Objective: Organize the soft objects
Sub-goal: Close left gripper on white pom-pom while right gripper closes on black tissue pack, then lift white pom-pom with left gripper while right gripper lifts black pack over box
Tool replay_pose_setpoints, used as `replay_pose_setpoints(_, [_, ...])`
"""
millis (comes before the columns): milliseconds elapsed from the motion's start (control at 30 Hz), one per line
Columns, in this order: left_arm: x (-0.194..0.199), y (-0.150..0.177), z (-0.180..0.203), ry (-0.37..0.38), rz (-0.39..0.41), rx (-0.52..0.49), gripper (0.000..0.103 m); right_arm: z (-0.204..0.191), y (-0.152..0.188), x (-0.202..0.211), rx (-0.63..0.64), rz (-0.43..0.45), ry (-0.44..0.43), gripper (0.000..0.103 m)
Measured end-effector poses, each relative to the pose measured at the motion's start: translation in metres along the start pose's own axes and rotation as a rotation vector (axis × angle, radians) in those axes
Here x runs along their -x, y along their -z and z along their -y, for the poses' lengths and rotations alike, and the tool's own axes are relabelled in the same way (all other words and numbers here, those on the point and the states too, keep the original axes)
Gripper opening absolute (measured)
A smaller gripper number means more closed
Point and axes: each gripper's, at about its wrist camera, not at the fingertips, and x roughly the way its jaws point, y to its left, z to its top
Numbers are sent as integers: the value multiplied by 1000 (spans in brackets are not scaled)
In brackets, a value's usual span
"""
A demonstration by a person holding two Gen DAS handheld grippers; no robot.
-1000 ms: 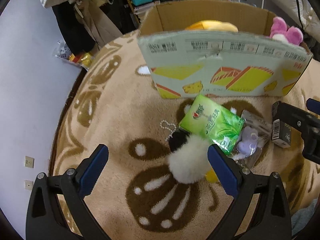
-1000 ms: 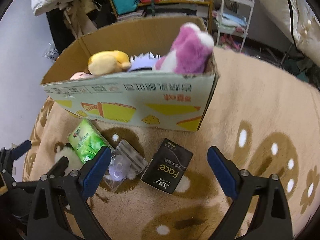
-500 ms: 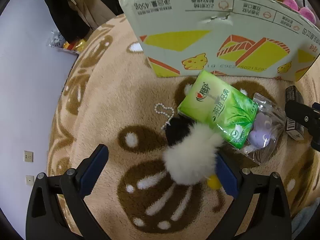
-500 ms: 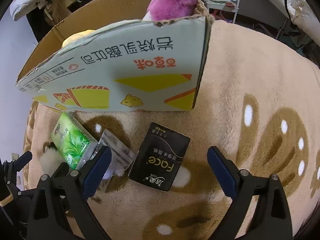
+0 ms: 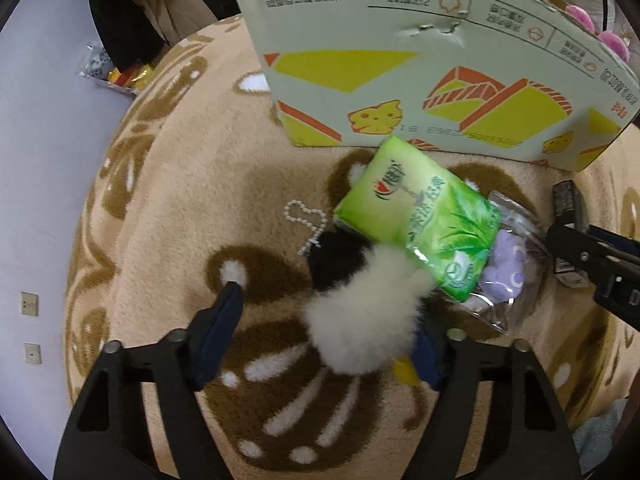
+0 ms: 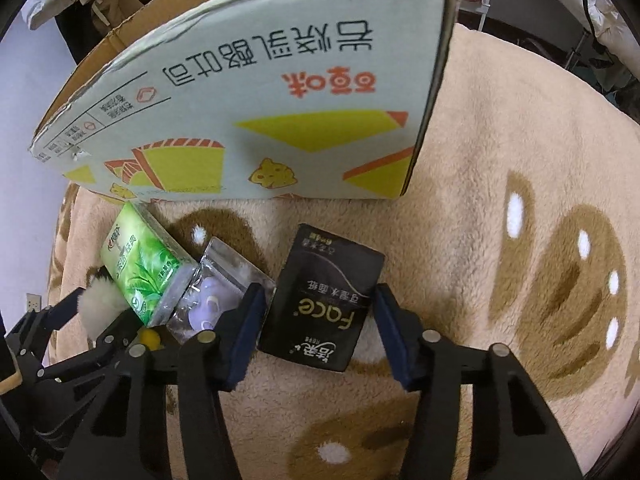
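Jaws of the left gripper (image 5: 320, 320) are closing around a white fluffy pompom (image 5: 360, 320) on the beige rug (image 5: 180, 200), untouched on one side, while the right gripper (image 6: 318, 320) closes astride a black Face tissue pack (image 6: 324, 300) before the cardboard box (image 6: 260, 120).

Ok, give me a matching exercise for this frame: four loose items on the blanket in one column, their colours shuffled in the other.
Items:
1. tissue pack
2. fluffy pompom
3. Face packet
4. small toy in clear bag

Colours:
A. black
B. lilac
C. green
D. cream white

Pairs: 1-C, 2-D, 3-A, 4-B
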Motion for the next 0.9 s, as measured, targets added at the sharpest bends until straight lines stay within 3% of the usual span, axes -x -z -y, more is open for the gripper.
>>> replay_pose_setpoints(300, [2,1,4,47,1,-6,36,-3,0,-3,6,-11,5,57])
replay_pose_setpoints(600, [6,2,3,48,7,6,35,-5,4,4,26,13,41,56])
replay_pose_setpoints(900, [27,9,4,62,56,16,34,-16,10,42,60,140,-6,56])
